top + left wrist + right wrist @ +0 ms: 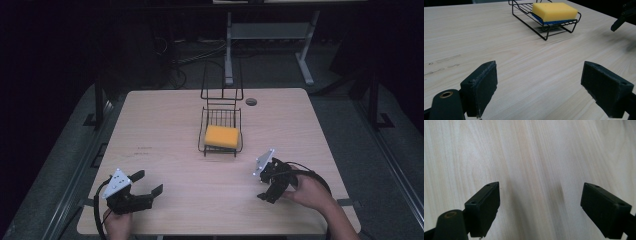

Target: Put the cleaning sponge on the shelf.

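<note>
Table: pale wood top across the middle of the high view; its near half is bare between the two hands.

Wire rack: black wire basket with a tall hooped back, centre of the high view, slightly above the middle; in the left gripper view it sits at the top centre.

Sponge: yellow block with a blue underside, lying flat inside the rack; in the left gripper view its long axis runs left to right across the frame and it is tilted a little on the wires.

Left gripper: lower left of the high view, held low over the table edge; jaws spread wide, nothing between them, and they point up and to the right toward the rack.

Right gripper: lower right of the high view, tipped down at the wood; jaws equally wide apart and empty, bare grain beneath them in the right gripper view.

Deciding relation: the sponge lies up-frame from both grippers, right of the left one and left of the right one. The right gripper looks somewhat nearer, but the left one already faces the sponge, with its long side square to the jaws.

Likely next need: whichever hand goes must clear the rack's front wire before closing across the sponge's short width.
</note>
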`<state>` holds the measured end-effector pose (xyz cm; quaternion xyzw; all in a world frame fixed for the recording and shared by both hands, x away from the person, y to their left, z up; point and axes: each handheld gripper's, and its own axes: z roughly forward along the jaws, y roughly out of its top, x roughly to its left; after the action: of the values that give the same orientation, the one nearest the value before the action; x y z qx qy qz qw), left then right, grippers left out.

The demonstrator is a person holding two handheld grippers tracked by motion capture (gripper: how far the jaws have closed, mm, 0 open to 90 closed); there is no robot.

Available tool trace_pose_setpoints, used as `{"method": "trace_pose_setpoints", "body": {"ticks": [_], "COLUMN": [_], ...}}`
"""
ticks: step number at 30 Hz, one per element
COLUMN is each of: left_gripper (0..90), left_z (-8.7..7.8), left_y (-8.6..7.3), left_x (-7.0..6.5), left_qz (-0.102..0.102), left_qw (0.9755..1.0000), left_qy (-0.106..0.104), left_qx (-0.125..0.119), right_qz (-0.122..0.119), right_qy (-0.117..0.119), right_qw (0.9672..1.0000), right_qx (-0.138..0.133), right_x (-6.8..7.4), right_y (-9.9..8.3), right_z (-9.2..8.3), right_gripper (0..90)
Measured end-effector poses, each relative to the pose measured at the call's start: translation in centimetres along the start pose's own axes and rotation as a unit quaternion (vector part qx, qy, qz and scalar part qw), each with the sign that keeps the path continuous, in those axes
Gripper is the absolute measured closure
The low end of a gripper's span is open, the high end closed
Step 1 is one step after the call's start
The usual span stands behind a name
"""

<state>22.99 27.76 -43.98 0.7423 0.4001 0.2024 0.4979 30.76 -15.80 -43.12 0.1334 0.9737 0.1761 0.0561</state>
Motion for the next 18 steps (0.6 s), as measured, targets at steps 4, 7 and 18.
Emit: {"method": "trace_pose_setpoints", "body": {"ticks": [4, 7, 18], "left_gripper": [12.9, 13.0, 13.0], "left_z": [0.0, 0.0, 0.0], "left_y": [0.0, 0.0, 0.0], "left_x": [0.0, 0.0, 0.0], "left_qz": [0.001, 0.001, 0.001], "left_qw": [1.0000, 1.0000, 1.0000], "left_qy": [0.000, 0.001, 0.002], "left_qx": [0.001, 0.001, 0.002], "right_qz": [0.002, 0.003, 0.016], "right_qy": [-0.001, -0.004, -0.007], "right_qw": [1.0000, 1.0000, 0.9998], "right_qx": [0.007, 0.008, 0.002], "right_x": [0.3, 0.4, 1.1], "right_y": [-0.3, -0.5, -2.0], "right_z": [-0.1, -0.3, -0.5], "right_gripper": [15.7, 15.7, 15.7]}}
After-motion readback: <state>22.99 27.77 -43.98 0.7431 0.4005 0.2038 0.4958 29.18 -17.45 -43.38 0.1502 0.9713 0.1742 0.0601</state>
